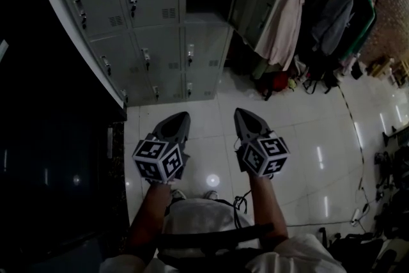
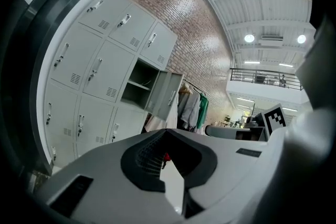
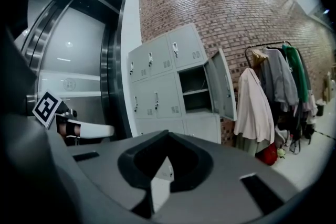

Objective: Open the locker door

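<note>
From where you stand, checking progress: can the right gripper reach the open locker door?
Probably not: the right gripper hangs over floor tiles, well short of the open locker door. Nothing blocks the way, though.

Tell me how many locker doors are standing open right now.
1. The open door is on the right-hand column of the lockers, second row down, next to the hanging clothes. All other visible doors are shut; the lowest ones may be hidden.

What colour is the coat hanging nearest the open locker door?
Pale beige coat, clearest in the right gripper view.
</note>
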A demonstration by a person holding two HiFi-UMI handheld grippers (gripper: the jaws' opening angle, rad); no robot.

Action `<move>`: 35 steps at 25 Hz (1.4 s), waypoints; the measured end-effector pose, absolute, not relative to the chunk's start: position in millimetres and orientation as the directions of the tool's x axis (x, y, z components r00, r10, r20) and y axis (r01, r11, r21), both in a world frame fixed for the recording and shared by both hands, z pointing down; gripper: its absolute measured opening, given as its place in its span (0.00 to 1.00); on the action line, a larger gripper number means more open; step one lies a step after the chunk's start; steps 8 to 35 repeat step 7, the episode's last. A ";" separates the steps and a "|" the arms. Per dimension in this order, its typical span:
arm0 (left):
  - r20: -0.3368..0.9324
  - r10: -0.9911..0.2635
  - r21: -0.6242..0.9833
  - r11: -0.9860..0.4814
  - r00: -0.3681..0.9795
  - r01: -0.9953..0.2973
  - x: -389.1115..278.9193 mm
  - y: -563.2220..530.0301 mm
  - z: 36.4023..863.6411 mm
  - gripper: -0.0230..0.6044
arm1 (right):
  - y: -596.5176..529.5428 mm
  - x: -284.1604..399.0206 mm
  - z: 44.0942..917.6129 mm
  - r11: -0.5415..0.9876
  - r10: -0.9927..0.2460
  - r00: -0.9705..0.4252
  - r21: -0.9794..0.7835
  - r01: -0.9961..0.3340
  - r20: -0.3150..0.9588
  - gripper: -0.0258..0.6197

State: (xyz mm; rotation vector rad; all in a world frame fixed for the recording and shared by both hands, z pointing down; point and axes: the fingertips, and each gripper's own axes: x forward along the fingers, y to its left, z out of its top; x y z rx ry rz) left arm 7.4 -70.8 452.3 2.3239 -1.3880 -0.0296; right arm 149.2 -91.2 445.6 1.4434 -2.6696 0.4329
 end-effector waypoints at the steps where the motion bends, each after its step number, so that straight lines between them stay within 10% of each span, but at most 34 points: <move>1: 0.206 -0.844 0.369 -0.402 0.495 -0.838 8.3 -69.7 451.2 0.03 | -90.8 149.7 445.0 0.518 -0.808 -0.556 -0.211 -0.829 0.197 0.04; 35: 0.218 -0.836 0.365 -0.409 0.504 -0.837 14.5 -67.4 454.3 0.03 | -91.4 152.4 446.0 0.515 -0.812 -0.552 -0.213 -0.830 0.187 0.04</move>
